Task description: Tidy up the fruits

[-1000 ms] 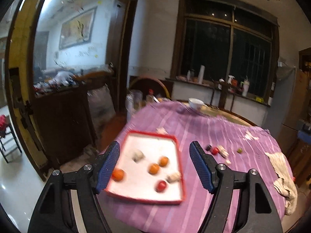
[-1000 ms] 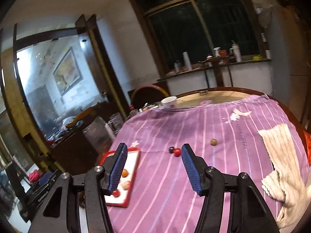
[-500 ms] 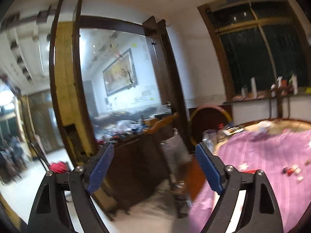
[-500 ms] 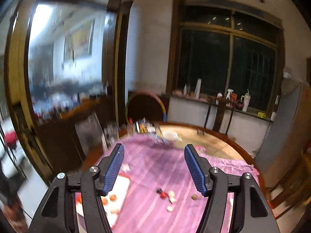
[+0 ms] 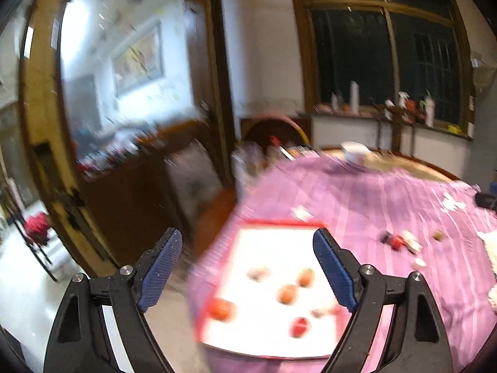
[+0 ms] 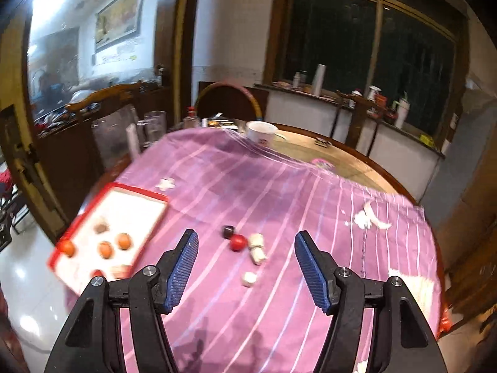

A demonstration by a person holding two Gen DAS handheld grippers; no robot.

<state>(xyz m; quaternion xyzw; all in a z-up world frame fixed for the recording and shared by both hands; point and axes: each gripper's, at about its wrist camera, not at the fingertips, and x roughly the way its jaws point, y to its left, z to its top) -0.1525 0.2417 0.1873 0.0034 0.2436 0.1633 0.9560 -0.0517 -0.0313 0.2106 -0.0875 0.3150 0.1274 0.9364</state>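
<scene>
we hold the left hand-held gripper point(image 5: 245, 275) over the near left edge of the worktop point(image 6: 279, 186), its blue pads spread wide with nothing between them; its jaws have just been opening. below it sits the red-rimmed tray point(image 5: 273, 223) with a white floor, near the worktop's left edge. the left wrist view is blurred, but we make out three orange fruits point(image 5: 287, 293) and a red one point(image 5: 299, 326) in the tray, with a couple of pale pieces we cannot identify.

we hold the right hand-held gripper point(image 6: 245, 267) above the purple striped cloth point(image 6: 310, 217), its jaws apart and empty; they too have just been opening. beyond its tips, loose on the cloth and well apart from the tray, lie a red fruit point(image 6: 237, 242), a dark fruit point(image 6: 228, 231) just beside it, and pale pieces point(image 6: 257, 248) touching or nearly touching the red one. another pale piece point(image 6: 249, 278) lies nearer to us. a white cup point(image 6: 261, 130) stands at the far side of the worktop.
</scene>
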